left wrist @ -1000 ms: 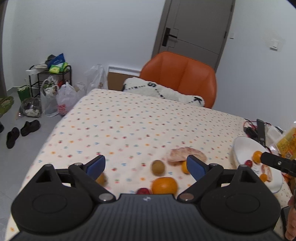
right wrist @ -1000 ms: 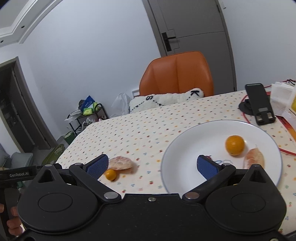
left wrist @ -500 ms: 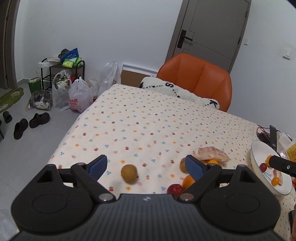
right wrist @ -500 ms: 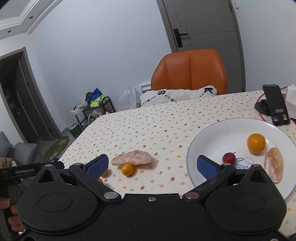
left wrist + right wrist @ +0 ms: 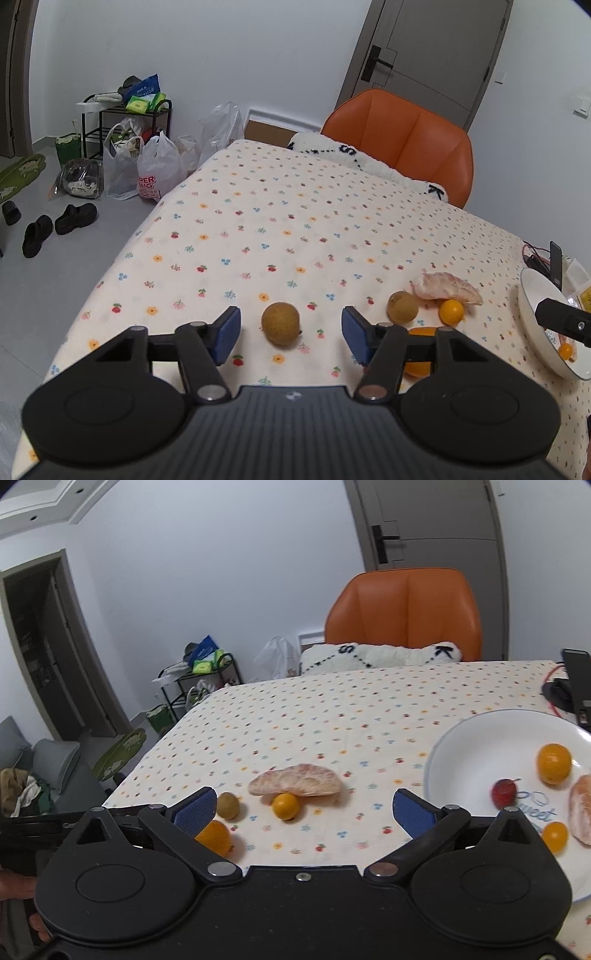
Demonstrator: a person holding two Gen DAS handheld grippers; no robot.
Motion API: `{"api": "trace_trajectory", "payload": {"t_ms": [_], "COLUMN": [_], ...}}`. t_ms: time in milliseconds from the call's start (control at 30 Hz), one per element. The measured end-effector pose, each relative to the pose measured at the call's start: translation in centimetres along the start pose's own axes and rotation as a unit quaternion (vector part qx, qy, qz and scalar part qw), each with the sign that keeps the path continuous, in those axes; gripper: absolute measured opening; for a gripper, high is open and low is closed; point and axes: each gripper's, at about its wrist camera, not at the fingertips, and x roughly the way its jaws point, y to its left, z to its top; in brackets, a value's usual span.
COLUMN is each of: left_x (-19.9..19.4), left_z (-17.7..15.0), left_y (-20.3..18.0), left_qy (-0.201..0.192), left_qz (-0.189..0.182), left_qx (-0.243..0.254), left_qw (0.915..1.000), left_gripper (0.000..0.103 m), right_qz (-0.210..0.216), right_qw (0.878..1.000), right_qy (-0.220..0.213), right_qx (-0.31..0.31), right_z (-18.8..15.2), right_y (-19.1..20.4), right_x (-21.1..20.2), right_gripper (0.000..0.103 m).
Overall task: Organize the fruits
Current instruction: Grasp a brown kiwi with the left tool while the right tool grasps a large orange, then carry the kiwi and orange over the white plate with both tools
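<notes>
Flower-print desk (image 5: 295,229) below — left hand-held gripper (image 5: 290,334) spread wide, empty, brown fruit (image 5: 280,323) dead ahead between its pads; right hand-held gripper (image 5: 301,810) also wide, farther off.

Far half of the table (image 5: 295,206) is bare cloth, open passage up to the orange chair (image 5: 406,140) at the far edge. Near edge is crowded: brown fruit (image 5: 280,323), second brown fruit (image 5: 402,305), pomelo segment (image 5: 445,291), small orange (image 5: 451,312) bunched together. Plate (image 5: 465,746) and phone stand (image 5: 576,686) block the right edge.
</notes>
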Motion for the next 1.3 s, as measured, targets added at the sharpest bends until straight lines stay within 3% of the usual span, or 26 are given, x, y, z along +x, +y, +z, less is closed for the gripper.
{"api": "trace_trajectory", "payload": {"t_ms": [100, 233, 300, 767, 867, 900, 967, 1300], "left_x": [0.5, 0.8, 0.8, -1.0, -1.0, -1.0, -1.3, -2.3], "left_z": [-0.1, -0.2, -0.2, 0.5, 0.5, 0.5, 0.5, 0.7], "left_y": [0.3, 0.7, 1.0, 2.7, 2.8, 2.8, 2.7, 0.9], "left_qy": [0.005, 0.003, 0.002, -0.017, -0.017, -0.016, -0.017, -0.026], "left_qz": [-0.004, -0.011, -0.015, -0.015, -0.015, -0.015, -0.014, -0.019], "left_qx": [-0.003, -0.009, -0.015, -0.028, -0.028, -0.027, -0.025, -0.006], "left_qw": [1.0000, 0.9999, 0.9998, 0.9994, 0.9994, 0.9994, 0.9995, 0.9995], "left_gripper": [0.050, 0.028, 0.022, 0.022, 0.022, 0.022, 0.022, 0.022], "right_qz": [0.008, 0.021, 0.027, 0.066, 0.074, 0.077, 0.085, 0.080], "right_qw": [1.000, 0.999, 0.999, 0.995, 0.993, 0.993, 0.992, 0.994], "right_qy": [0.008, 0.020, 0.025, 0.069, 0.084, 0.090, 0.090, 0.068], "right_qx": [-0.010, -0.015, -0.019, -0.022, -0.022, -0.025, -0.026, -0.023], "right_z": [-0.1, -0.2, -0.4, -1.6, -2.2, -2.4, -2.6, -2.0], "right_y": [0.9, 2.0, 2.5, 5.3, 5.7, 5.9, 6.0, 4.9], "right_x": [0.5, 1.3, 1.7, 4.7, 5.6, 5.8, 5.9, 3.9], "right_gripper": [0.101, 0.097, 0.096, 0.082, 0.068, 0.054, 0.041, 0.040]}}
